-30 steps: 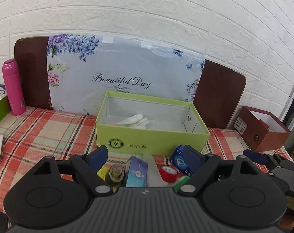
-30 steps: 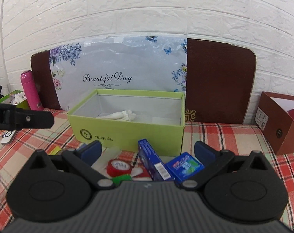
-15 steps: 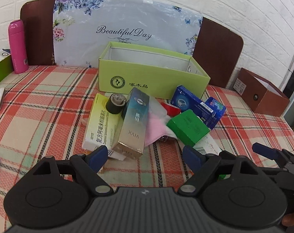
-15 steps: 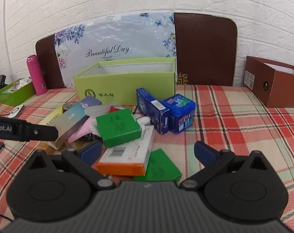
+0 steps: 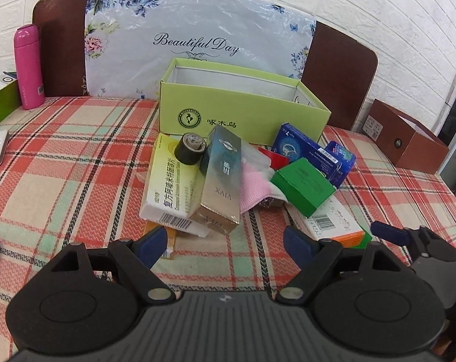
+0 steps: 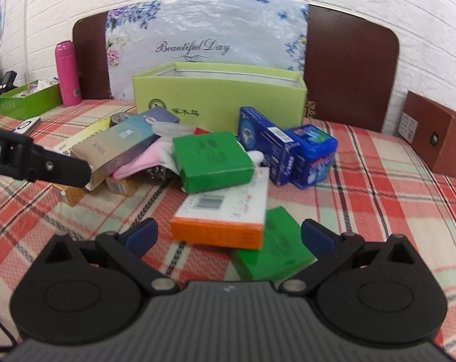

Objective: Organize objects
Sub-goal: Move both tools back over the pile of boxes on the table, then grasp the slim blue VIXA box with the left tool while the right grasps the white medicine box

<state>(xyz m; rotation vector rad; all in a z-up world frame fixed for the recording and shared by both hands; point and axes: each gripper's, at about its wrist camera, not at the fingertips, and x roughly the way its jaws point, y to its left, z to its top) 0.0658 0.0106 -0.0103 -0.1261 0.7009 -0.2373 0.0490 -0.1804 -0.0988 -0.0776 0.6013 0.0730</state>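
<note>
A heap of small cartons is seen on the plaid-covered worktop [image 5: 62,163] in front of an open lime-green box [image 5: 243,111], with both tools held wide open and nothing gripped in either.

From the left tool [image 5: 224,242], the pile lies dead ahead at 12 o'clock. Nearest is a long silver-and-teal carton [image 5: 220,181], its long axis running almost straight away from the tool toward the green box, its near end just beyond the fingertips; "XAIA" can be read on its face. At about 11 o'clock a yellow-and-white medicine carton [image 5: 169,184] lies roughly parallel beside it, bearing Chinese characters and a barcode, with a black roll of tape [image 5: 188,149] resting on its far end.

From the right tool [image 6: 228,236], an orange-edged white carton [image 6: 224,214] is found at 12 o'clock, just beyond the fingertips, its barcode facing up. It rests partly on a flat green box [image 6: 276,247] at 1 o'clock. A second green box [image 6: 212,160] is perched further back, with two blue packets [image 6: 288,150] at 1 o'clock behind it.

The right tool is judged the nearer to the orange-edged carton, the left to the "XAIA" carton.

Chinese characters and a round emblem are printed on the lime-green box. "Beautiful Day" is read on the floral bag [image 5: 197,36] propped behind it. A pink flask [image 5: 29,66] stands at 10 o'clock in the left view, its writing too small to read.
</note>
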